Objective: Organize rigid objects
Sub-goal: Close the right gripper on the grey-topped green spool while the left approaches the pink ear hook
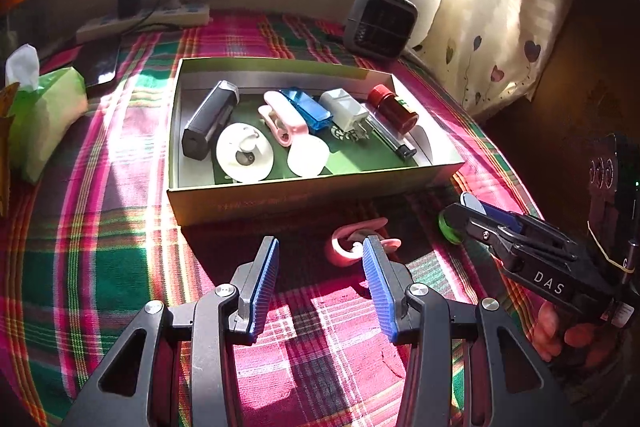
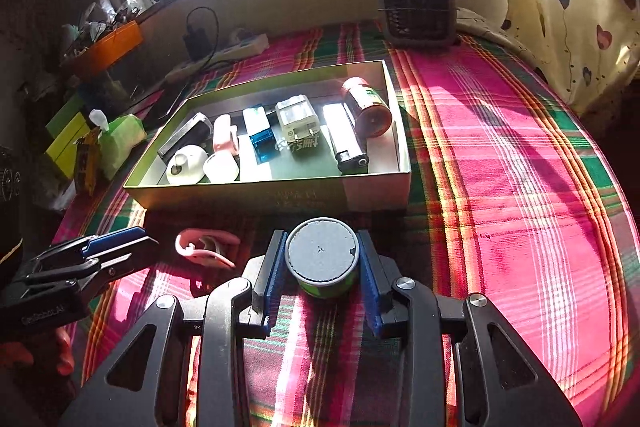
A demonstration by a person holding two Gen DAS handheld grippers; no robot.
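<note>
Two grippers work over a plaid-covered bed, and only one has anything between its pads. The right gripper has its blue pads pressed against both sides of a small round tin, green-walled with a grey lid; the tin stands upright on the plaid cloth, just in front of the near wall of the cardboard box. The left gripper stands about half open and holds nothing.

Just ahead of the left gripper, slightly toward its right finger, lies a pink clip on the cloth, close to the box's near wall. Its long axis appears to run roughly across the gripper's line of pointing, parallel to that wall. The left gripper is clearly the nearer of the two to it; a short push forward should probably bring the clip between the pads.

Inside the box lie a dark grey bar, two white round pieces, another pink clip, a blue case, a white plug adapter, a lighter and a red-capped jar.

From the left wrist view, the right gripper's body reads "DAS". Print on the box's front wall is too faint to read.
</note>
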